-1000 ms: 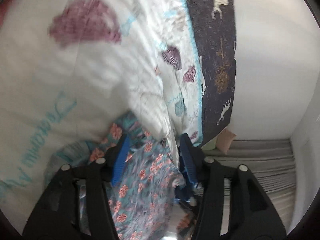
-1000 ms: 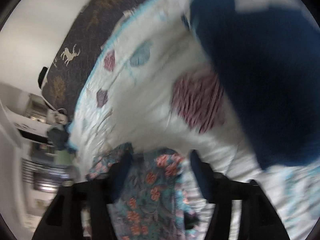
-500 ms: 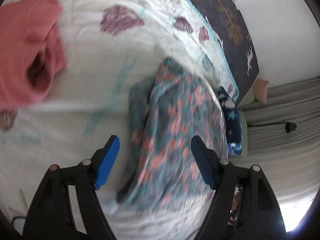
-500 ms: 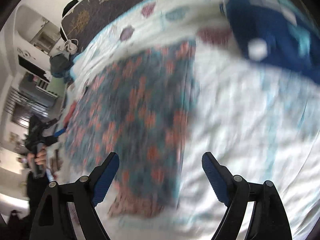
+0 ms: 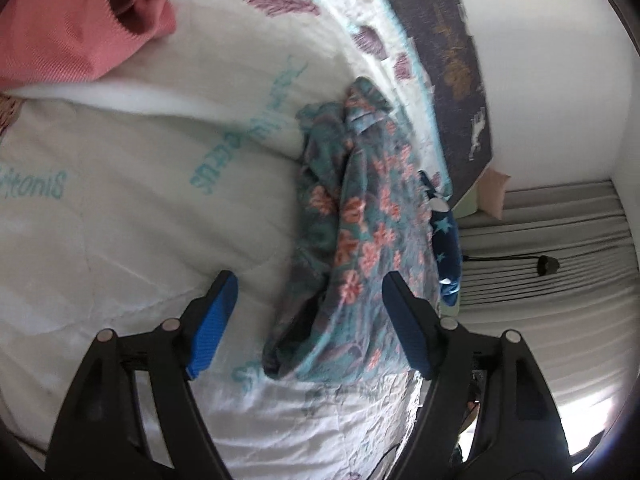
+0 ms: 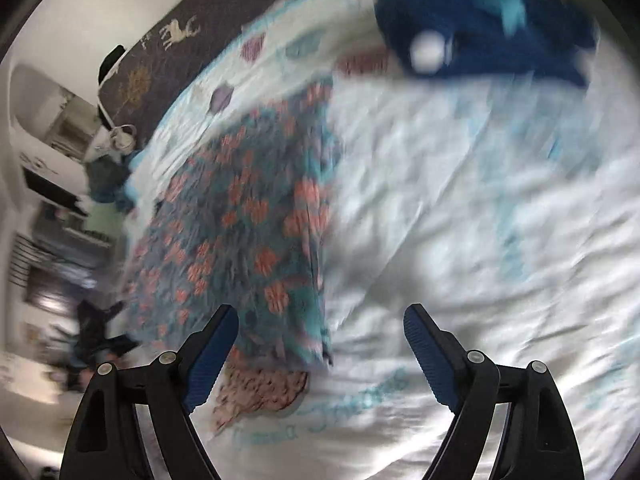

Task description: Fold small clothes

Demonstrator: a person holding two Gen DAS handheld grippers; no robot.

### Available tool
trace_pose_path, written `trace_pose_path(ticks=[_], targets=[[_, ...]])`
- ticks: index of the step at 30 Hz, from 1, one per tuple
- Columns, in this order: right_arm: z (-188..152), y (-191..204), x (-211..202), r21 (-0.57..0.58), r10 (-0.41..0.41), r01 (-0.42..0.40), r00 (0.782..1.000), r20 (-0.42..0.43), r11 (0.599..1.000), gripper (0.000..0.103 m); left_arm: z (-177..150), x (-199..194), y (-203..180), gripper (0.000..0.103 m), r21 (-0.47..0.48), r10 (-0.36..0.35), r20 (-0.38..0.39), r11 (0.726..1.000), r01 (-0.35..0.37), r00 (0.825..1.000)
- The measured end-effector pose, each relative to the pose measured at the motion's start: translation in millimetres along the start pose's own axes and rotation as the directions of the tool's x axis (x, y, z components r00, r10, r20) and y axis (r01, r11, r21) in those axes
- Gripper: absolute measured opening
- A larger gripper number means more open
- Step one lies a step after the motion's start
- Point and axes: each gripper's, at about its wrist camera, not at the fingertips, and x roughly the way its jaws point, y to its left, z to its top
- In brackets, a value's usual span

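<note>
Above the floral garment [image 5: 360,232], both grippers angled downward, jaws spread, empty.

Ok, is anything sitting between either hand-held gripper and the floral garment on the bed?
Nothing visible. The floral garment lies on the white quilt, directly ahead of the open left hand-held gripper and just left of the open right hand-held gripper. The pink garment and navy star-print garment lie off to the sides.
</note>
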Motion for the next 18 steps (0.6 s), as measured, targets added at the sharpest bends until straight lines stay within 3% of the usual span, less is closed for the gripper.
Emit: trace_pose_path(ticks=[4,6,9,13,17,18], targets=[[11,73,-14,-0.245,-0.11,0.135,0.988,0.111,0.96,0.088,-10,6,4,0.075,0.066,-0.041,0.087,0.997,0.035,0.995],[19,128,5,-0.409,-0.142,0.169,0.985,0.097,0.897,0.089,-17,6,4,0.075,0.111,-0.054,0.147,0.993,0.038,0.988],[33,206,53,-0.598,-0.138,0.133,0.99,0.038,0.791,0.089,-24,7,-4,0.075,0.174,-0.018,0.186,0.985,-0.015,0.982],[65,292,143,-0.668,-0.109,0.044,0.992,-0.056,0.743,0.086,-27,5,-16,0.074,0.219,0.02,0.2,0.973,-0.065,0.98],[91,344,217,-0.711,-0.243,0.152,0.97,-0.027,0.686,0.069,-29,2,-14,0.074,0.187,-0.043,0.211,0.982,0.003,0.977],[95,353,238,-0.733,-0.312,0.204,0.95,-0.012,0.649,0.063,-30,2,-12,0.074,0.178,-0.059,0.212,0.984,0.021,0.976]])
